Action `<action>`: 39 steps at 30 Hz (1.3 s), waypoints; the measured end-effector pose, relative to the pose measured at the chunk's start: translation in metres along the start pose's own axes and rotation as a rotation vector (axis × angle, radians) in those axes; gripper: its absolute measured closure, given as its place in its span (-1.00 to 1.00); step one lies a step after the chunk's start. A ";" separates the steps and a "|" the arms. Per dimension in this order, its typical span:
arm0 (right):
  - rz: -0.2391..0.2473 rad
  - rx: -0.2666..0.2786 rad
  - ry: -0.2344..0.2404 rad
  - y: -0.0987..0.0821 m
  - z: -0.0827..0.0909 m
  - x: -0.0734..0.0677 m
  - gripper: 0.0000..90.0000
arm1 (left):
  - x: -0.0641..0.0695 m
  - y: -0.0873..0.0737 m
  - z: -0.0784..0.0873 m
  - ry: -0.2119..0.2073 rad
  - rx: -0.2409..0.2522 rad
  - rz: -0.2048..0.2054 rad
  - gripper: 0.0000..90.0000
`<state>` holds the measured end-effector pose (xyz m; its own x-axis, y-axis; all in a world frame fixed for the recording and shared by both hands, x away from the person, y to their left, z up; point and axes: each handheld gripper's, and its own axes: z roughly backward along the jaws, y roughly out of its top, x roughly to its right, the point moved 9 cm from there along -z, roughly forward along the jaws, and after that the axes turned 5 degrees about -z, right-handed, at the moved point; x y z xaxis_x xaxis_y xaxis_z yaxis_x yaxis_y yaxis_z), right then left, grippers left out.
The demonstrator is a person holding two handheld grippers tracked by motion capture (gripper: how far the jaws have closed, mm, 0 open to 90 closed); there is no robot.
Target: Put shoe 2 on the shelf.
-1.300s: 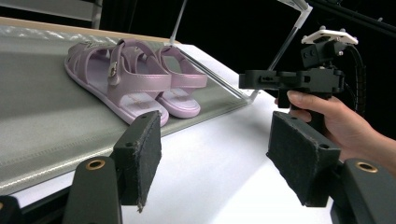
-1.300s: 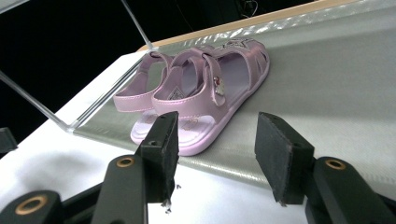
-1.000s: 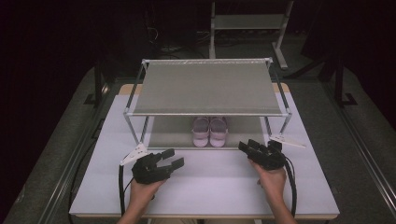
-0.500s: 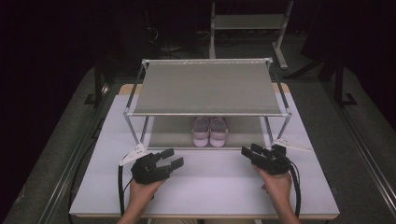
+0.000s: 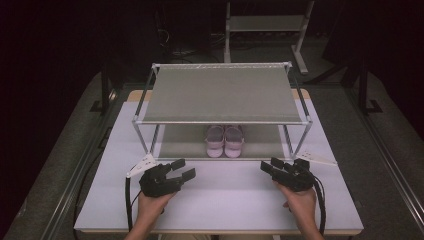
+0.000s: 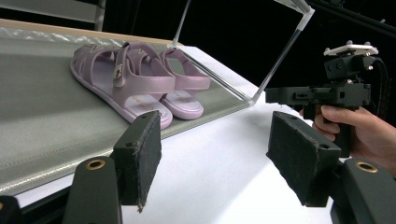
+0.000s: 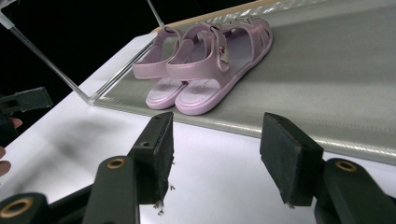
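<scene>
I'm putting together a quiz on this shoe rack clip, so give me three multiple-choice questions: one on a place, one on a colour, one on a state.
1. Where are the sandals?
A. top shelf
B. bottom shelf of the rack
C. bare table

2. What colour are they?
A. pale purple
B. black
C. green

3. What are the left tongs doing?
A. gripping a sandal
B. gripping the rack
C. open, holding nothing

Answers: B, they sit under the top shelf; A, both look lilac; C, only table shows between the pads.
</scene>
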<state>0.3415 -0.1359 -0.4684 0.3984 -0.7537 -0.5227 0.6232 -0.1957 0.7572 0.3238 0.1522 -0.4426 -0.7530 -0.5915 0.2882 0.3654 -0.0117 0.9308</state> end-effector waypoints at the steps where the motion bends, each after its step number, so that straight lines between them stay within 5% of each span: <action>1: 0.000 0.001 0.002 -0.001 0.003 0.000 -0.03 | 0.000 0.000 0.000 0.001 0.000 -0.001 -0.23; 39: 0.003 -0.002 -0.011 -0.011 0.052 0.021 -0.14 | 0.001 -0.002 -0.001 -0.003 -0.008 -0.005 -0.23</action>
<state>0.3078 -0.1821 -0.4671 0.3931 -0.7612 -0.5159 0.6234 -0.1918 0.7580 0.3229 0.1508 -0.4441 -0.7566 -0.5888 0.2844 0.3663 -0.0213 0.9303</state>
